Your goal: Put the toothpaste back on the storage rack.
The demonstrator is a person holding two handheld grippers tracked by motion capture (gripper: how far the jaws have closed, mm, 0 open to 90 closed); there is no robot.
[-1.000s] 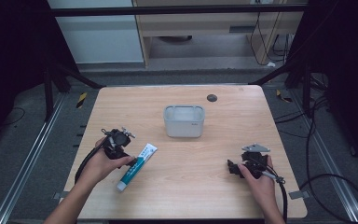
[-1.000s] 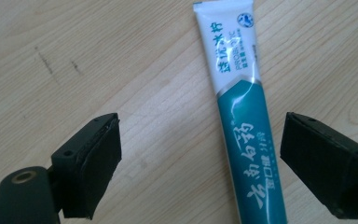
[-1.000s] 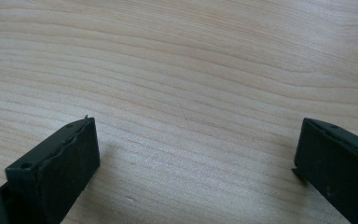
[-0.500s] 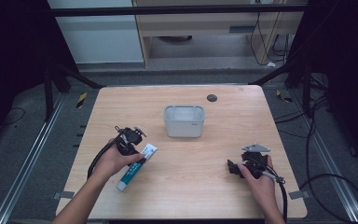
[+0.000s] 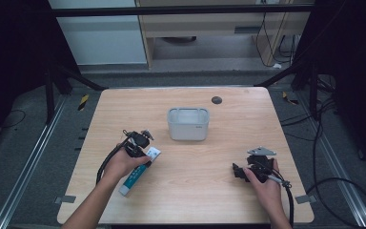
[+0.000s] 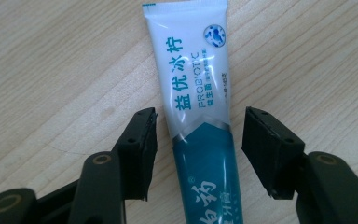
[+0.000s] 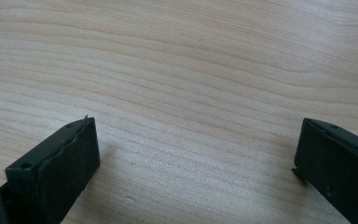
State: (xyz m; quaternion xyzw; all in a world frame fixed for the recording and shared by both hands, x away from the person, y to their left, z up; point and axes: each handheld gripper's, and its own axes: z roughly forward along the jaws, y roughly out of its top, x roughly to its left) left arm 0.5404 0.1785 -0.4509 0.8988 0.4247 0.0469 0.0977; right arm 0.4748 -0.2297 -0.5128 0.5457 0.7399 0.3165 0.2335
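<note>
High view, toothpaste tube (image 5: 138, 171) lying diagonally, crimp toward bin (image 5: 188, 123)

A light wooden desk (image 5: 248, 119) is being framed by a dark grey floor (image 5: 343, 143), with metal rails (image 5: 33, 162) running along both sides. Beyond it, a pale cabinet (image 5: 100, 43) and wooden shelving (image 5: 209, 28) are being lit dimly, while black cables (image 5: 333, 186) are lying coiled at the right.

Left hand-held gripper (image 6: 198, 140) closing (not pinching); right hand-held gripper (image 7: 196, 154) wide.
</note>
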